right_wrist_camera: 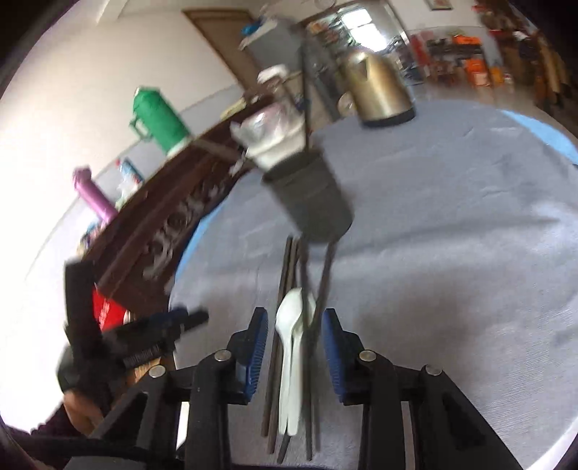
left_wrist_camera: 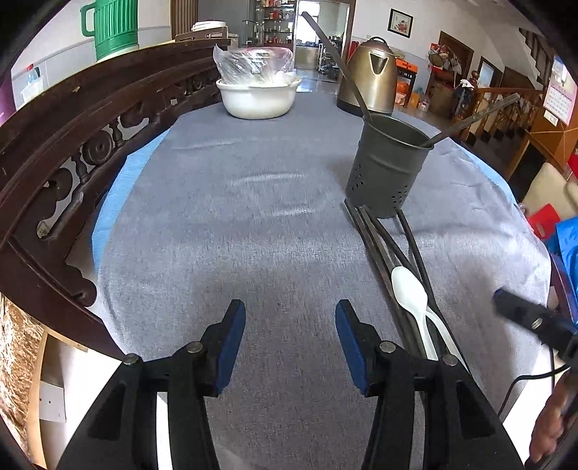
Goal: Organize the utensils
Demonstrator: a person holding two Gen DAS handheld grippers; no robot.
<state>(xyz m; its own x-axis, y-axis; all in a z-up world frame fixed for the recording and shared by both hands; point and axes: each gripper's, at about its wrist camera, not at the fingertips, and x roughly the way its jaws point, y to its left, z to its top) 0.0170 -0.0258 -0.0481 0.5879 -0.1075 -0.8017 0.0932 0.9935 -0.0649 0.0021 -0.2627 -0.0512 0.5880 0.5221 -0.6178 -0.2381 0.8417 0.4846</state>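
1. White plastic marks out the two spoons, which lie nested one on the other atop a bundle of dark metal chopsticks on the grey woven tablecloth; the loose pieces lie roughly parallel, their far ends just beside the foot of the holder, which looks like a convenient lay for picking them off in turn.
2. The right gripper is held over this bundle with its blue-padded jaws apart, one pad on each side of the spoons and chopsticks. Nothing is pinched yet, and the straddling position suggests a grasp is being lined up. The right wrist view is blurred, so whether a pad touches a chopstick cannot be told.
3. The left gripper hovers over bare cloth to the left of the bundle, jaws wide apart and holding nothing, apparently kept out of the way.
4. The dark grey perforated metal utensil holder stands upright beyond the bundle. Two long dark utensils lean out of it in different directions; what else is inside cannot be seen.
5. Judging by this, sorting is only part done: most pieces remain on the cloth.
6. Farther back, a white plastic basin holds something wrapped in a clear plastic bag, and a brass-coloured metal electric kettle stands near it.
7. A dark carved wooden rail runs along the table's left edge, with a green ribbed plastic flask behind.
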